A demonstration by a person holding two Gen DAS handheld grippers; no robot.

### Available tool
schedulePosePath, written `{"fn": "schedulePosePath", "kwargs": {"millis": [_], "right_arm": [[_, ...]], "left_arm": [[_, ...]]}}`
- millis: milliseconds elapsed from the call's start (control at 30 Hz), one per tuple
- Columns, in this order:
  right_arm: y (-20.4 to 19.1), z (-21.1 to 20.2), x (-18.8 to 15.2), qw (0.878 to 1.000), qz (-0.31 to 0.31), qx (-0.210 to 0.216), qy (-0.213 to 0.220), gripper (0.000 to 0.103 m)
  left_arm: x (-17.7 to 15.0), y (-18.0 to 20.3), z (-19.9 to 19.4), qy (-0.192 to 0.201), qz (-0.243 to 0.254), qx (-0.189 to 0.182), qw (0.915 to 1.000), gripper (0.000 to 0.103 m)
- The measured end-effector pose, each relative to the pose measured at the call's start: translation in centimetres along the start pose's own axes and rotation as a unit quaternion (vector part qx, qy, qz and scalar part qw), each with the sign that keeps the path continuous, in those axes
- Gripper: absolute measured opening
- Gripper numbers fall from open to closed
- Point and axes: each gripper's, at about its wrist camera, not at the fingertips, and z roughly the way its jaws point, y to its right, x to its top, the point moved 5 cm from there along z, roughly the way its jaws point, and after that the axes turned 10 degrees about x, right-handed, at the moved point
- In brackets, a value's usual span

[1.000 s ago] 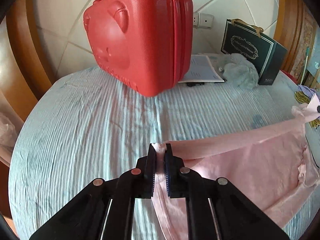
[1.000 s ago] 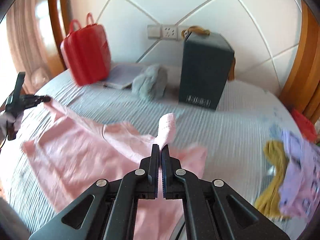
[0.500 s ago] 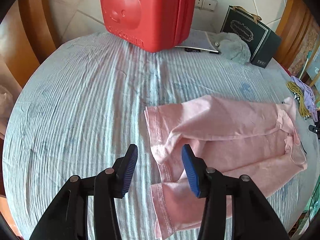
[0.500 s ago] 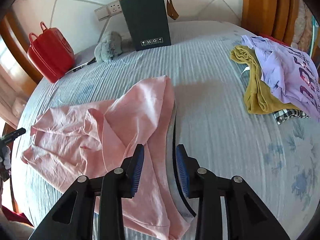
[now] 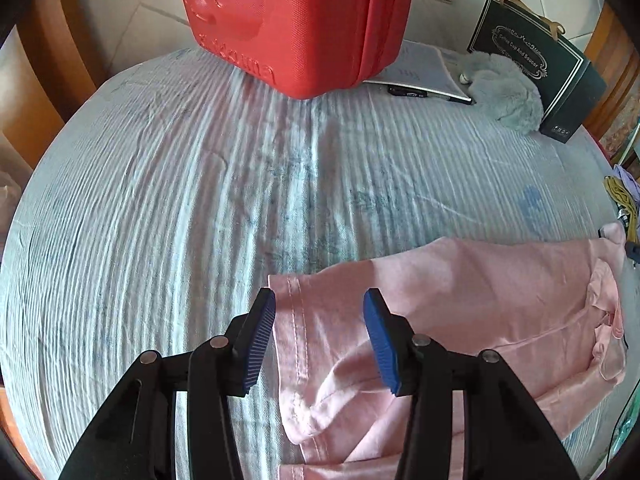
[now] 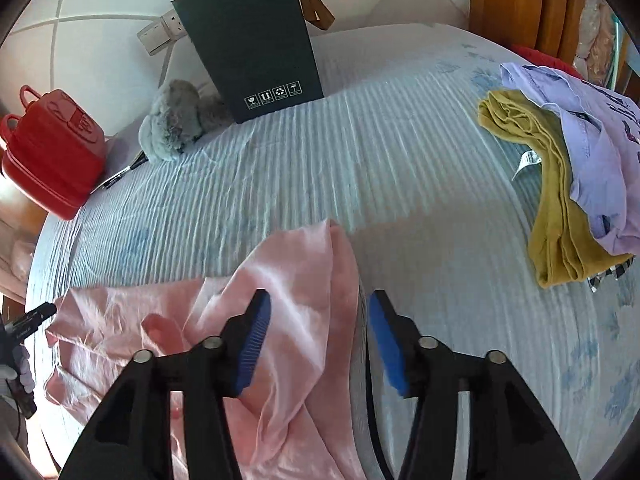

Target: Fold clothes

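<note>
A striped bedspread carries the pink garment, crumpled well in front of the red case. Over the garment, the left gripper and right gripper both hang released, holding nothing.

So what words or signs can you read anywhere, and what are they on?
"Coffee Cup And Saucer": gold letters on the dark green gift bag.
Four small white packing signs, one a recycling sign: on the bag's side.
Raised letters on the red case: can't make them out.
Print on the purple shirt: cut off, unreadable.
White tag on the yellow clothes, pen and paper: too small.
</note>
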Motion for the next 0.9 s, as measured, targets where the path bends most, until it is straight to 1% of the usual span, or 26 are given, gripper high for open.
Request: {"fn": "schedulePosePath", "kwargs": {"millis": [33, 67, 100, 133, 167, 200, 267, 333, 367, 433, 500, 567, 600, 667, 700, 800, 867, 900], "right_arm": [[0.1, 0.5, 0.3, 1.000, 0.004, 0.002, -0.004, 0.055], [0.0, 1.1, 0.6, 1.000, 0.004, 0.006, -0.009, 0.044], [-0.2, 1.6, 0.8, 1.000, -0.005, 0.007, -0.018, 0.011], [-0.5, 1.8, 1.0, 0.999, -0.023, -0.008, -0.021, 0.002], [-0.8, 1.7, 1.1, 0.998, -0.044, -0.033, -0.018, 0.003], [-0.7, 1.5, 1.4, 0.997, -0.055, -0.059, -0.011, 0.003], [0.9, 1.1, 2.1, 0.994, -0.046, -0.103, 0.005, 0.004], [2.5, 1.0, 2.1, 0.993, -0.019, -0.118, 0.005, 0.007], [3.0, 0.8, 1.9, 0.993, -0.011, -0.118, 0.007, 0.008], [2.7, 0.1, 1.3, 0.995, -0.009, -0.100, 0.015, 0.012], [1.8, -0.9, 0.4, 0.997, -0.010, -0.073, 0.024, 0.021], [0.8, -1.7, -0.7, 0.998, -0.022, -0.053, 0.027, 0.028], [0.2, -1.9, -1.2, 0.998, -0.029, -0.044, 0.024, 0.028], [-1.0, -1.9, -2.1, 0.999, -0.043, -0.027, 0.018, 0.028], [-1.6, -1.9, -2.5, 0.998, -0.049, -0.019, 0.016, 0.028], [-2.8, -1.9, -3.5, 0.998, -0.063, -0.010, 0.009, 0.033], [-3.4, -1.8, -4.1, 0.997, -0.072, -0.006, 0.004, 0.033], [-3.8, -1.8, -4.4, 0.997, -0.076, -0.004, 0.002, 0.038]], "left_arm": [[-0.1, 0.0, 0.4, -0.004, 0.001, 0.002, 1.0000, 0.047], [-0.2, 0.1, 0.7, -0.005, 0.005, 0.007, 1.0000, 0.046], [-0.3, 0.2, 1.0, -0.005, 0.010, 0.014, 0.9998, 0.044], [-0.4, 0.3, 1.2, -0.004, 0.015, 0.021, 0.9996, 0.027], [-0.5, 0.4, 1.3, -0.002, 0.020, 0.029, 0.9994, 0.014], [-0.4, 0.5, 1.3, 0.001, 0.024, 0.037, 0.9990, 0.012], [-0.4, 0.6, 1.4, 0.006, 0.026, 0.049, 0.9985, 0.012], [-0.3, 0.6, 1.4, 0.008, 0.022, 0.053, 0.9983, 0.012], [-0.4, 0.6, 1.4, 0.010, 0.020, 0.055, 0.9982, 0.012], [-0.6, 0.5, 1.3, 0.015, 0.015, 0.053, 0.9984, 0.013], [-0.8, 0.3, 1.2, 0.013, 0.008, 0.046, 0.9988, 0.017], [-1.2, 0.1, 0.6, 0.016, 0.003, 0.039, 0.9991, 0.023], [-1.4, 0.0, 0.2, 0.019, 0.003, 0.036, 0.9992, 0.025], [-1.9, 0.1, -0.4, 0.022, 0.005, 0.027, 0.9994, 0.037], [-2.1, 0.2, -0.7, 0.024, 0.008, 0.023, 0.9994, 0.039], [-2.6, 0.9, -1.3, 0.028, 0.021, 0.019, 0.9992, 0.041], [-3.0, 1.4, -1.8, 0.030, 0.027, 0.016, 0.9991, 0.041], [-3.2, 1.6, -2.1, 0.031, 0.026, 0.012, 0.9991, 0.041]]}}
